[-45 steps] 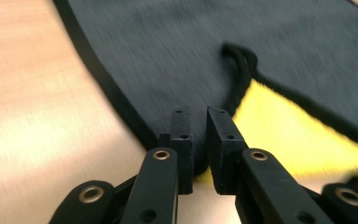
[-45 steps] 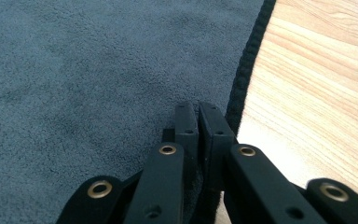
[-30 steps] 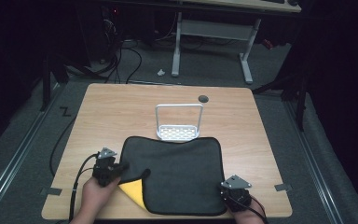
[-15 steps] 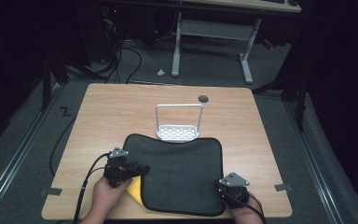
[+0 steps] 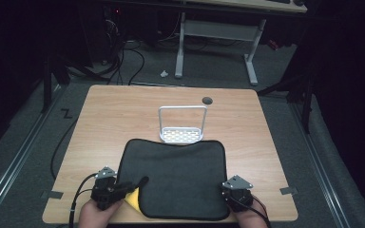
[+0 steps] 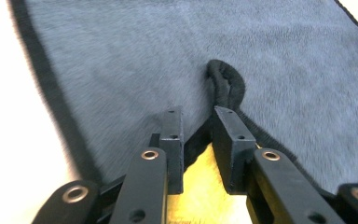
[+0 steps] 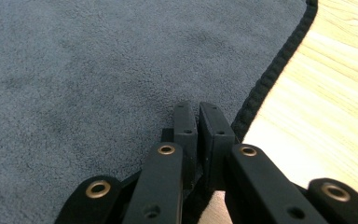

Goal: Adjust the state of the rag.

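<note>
While the wooden table (image 5: pixel 123 114) carries it, the dark fleece cloth (image 5: pixel 180 175) lies flat near the front edge, long axis left to right, folded corner showing yellow underside (image 5: pixel 132 199). Left gripper (image 6: pixel 198 116) has just opened narrowly, the bound corner between its jaws, unpressed. Right gripper (image 7: pixel 198 112) pinches the cloth's right hem.

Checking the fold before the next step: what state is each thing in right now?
cloth: spread flat on the table, near-left corner folded over, yellow underside showing.
left claw: open, jaws just parted, folded corner ahead of them.
right claw: shut, at the cloth's near-right edge.
metal stand: upright beyond the cloth.
</note>
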### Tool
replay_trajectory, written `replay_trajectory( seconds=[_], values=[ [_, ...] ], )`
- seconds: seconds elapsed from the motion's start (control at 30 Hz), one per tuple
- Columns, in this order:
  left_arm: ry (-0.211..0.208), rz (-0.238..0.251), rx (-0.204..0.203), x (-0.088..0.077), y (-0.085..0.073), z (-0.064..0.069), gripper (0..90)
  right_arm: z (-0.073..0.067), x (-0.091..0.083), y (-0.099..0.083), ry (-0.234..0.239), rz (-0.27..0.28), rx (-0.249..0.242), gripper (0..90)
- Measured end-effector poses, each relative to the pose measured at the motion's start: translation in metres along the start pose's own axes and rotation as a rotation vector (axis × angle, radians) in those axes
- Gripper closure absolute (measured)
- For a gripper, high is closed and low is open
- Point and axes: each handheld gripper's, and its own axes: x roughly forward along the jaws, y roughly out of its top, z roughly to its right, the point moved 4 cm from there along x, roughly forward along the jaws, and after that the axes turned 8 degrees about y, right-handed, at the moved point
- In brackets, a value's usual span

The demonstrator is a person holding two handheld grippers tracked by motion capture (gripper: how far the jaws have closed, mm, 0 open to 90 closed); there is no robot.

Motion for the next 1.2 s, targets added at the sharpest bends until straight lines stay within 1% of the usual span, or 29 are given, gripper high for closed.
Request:
replay_trajectory(
  seconds=[0.13, 0.23, 0.3, 0.37, 0.47, 0.53, 0.6, 0.63, 0.73, 0.8, 0.87, 0.93, 1.03, 1.1, 1.17, 1.2],
  values=[
    [0.011, 0.017, -0.021, -0.02, -0.01, -0.008, 74.1, 0.0, 0.0, 0.0, 0.0, 0.0, 0.002, 86.8],
    [0.043, 0.032, -0.035, -0.032, -0.019, -0.015, 75.0, 0.0, 0.0, 0.0, 0.002, 0.001, 0.002, 86.8],
    [0.054, 0.046, -0.047, -0.037, -0.023, -0.017, 76.1, 0.0, 0.0, 0.0, 0.0, -0.001, 0.002, 86.8],
    [0.071, 0.06, -0.047, -0.04, -0.026, -0.018, 77.1, 0.0, 0.0, 0.0, -0.003, -0.003, 0.002, 86.8],
    [0.085, 0.079, -0.058, -0.045, -0.026, -0.023, 77.5, 0.0, 0.0, 0.0, -0.002, -0.003, 0.003, 86.8],
    [0.084, 0.085, -0.072, -0.044, -0.022, -0.027, 77.6, 0.0, 0.0, 0.0, 0.0, 0.0, 0.003, 86.8],
    [0.093, 0.097, -0.062, -0.039, -0.013, -0.029, 77.6, 0.0, 0.0, 0.0, 0.003, -0.001, 0.003, 86.8],
    [0.091, 0.1, -0.068, -0.036, -0.008, -0.031, 77.6, 0.0, 0.0, 0.0, 0.003, -0.001, 0.003, 86.8],
    [0.065, 0.098, -0.086, -0.022, 0.004, -0.032, 77.6, 0.0, 0.0, 0.0, 0.001, 0.001, 0.001, 86.8],
    [0.053, 0.088, -0.075, -0.015, 0.006, -0.028, 77.6, 0.0, 0.0, 0.0, 0.001, 0.001, 0.002, 86.8],
    [0.043, 0.075, -0.064, -0.013, 0.002, -0.023, 77.6, 0.0, 0.0, 0.0, 0.004, 0.001, 0.003, 86.8],
    [0.051, 0.058, -0.045, -0.017, -0.006, -0.021, 77.6, 0.001, 0.0, 0.0, 0.006, 0.003, 0.003, 86.8],
    [0.052, 0.047, -0.055, -0.03, -0.021, -0.025, 77.6, 0.001, 0.0, 0.0, 0.008, 0.003, 0.001, 86.8],
    [0.07, 0.031, -0.049, -0.039, -0.033, -0.027, 77.4, 0.001, 0.0, 0.0, 0.008, 0.003, 0.002, 86.7],
    [0.085, 0.03, -0.051, -0.044, -0.041, -0.031, 76.8, 0.0, 0.0, -0.001, 0.007, 0.0, 0.003, 86.6],
    [0.082, 0.035, -0.062, -0.047, -0.042, -0.033, 76.5, 0.001, -0.001, -0.001, 0.008, -0.001, 0.005, 86.2]
  ],
)
